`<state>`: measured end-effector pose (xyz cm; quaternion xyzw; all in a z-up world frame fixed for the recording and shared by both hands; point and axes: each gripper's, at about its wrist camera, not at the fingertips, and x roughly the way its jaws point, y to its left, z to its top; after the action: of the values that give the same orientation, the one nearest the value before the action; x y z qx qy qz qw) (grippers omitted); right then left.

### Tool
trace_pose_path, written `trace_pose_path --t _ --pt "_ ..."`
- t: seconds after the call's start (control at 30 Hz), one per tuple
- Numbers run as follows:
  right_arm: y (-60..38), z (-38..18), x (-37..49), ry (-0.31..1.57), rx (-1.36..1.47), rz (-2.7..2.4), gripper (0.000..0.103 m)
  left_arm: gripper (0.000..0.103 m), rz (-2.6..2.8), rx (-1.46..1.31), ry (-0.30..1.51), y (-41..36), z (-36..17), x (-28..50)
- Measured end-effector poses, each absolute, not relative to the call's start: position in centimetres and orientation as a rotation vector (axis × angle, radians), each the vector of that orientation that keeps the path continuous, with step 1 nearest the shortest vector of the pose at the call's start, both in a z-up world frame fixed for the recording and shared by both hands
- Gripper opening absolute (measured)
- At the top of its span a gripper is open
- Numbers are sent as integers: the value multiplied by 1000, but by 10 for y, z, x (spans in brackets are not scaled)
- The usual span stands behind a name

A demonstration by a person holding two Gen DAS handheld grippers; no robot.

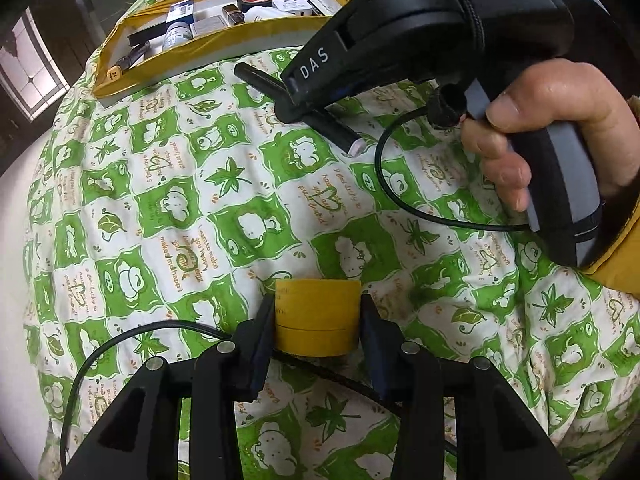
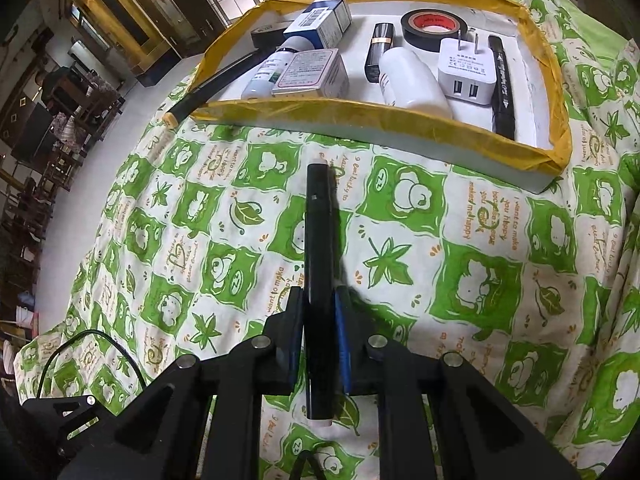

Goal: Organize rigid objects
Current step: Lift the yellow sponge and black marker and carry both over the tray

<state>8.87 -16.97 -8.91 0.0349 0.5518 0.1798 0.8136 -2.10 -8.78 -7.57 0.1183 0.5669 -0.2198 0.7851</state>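
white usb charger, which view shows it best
The right wrist view: the white USB charger lies in the yellow-rimmed tray, both ports and prongs clear. The left wrist view shows it small and far off.

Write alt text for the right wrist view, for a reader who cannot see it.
The right gripper is shut on a black marker, held above a green and white patterned cloth. Beyond it lies a yellow-taped tray holding a white USB charger, black tape roll, white bottle, small boxes and another marker.
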Motion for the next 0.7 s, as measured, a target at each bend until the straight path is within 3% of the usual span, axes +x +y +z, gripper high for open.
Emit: trace_pose_path --t 0.7 --pt "-179 -71 87 1105 226 429 14 42 -461 68 1147 -51 -54 -3"
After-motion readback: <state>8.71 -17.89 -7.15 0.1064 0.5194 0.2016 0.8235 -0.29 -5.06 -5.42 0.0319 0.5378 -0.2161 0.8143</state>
